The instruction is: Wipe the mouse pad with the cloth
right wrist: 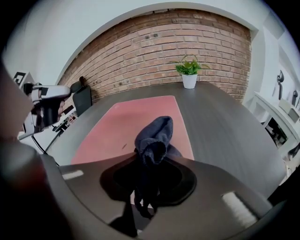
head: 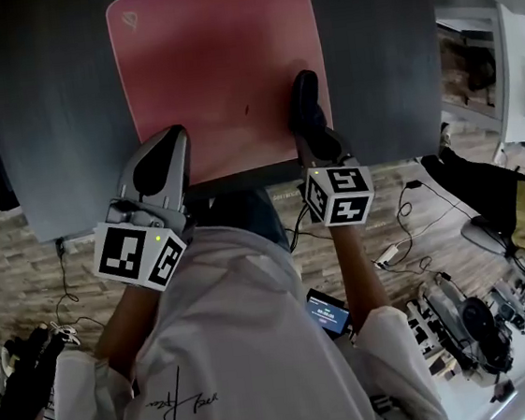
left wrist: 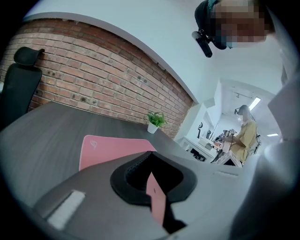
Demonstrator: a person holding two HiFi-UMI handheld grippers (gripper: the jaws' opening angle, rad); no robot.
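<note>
Mouse pad, pink, lies flat on grey table, directly ahead of both grippers. Cloth, dark blue and bunched, sits on pad's right edge near its near-right corner, poking forward out of right gripper.

Surroundings: small potted plant at table's far end by brick wall; black chair off the far left corner. Pad surface itself bare.

Right gripper: jaws clamped on the cloth, a fold hanging down between them. Left gripper: tips at pad's near-left corner, jaws drawn nearly together, a thin slit showing pink; cannot tell whether it pinches the pad.
</note>
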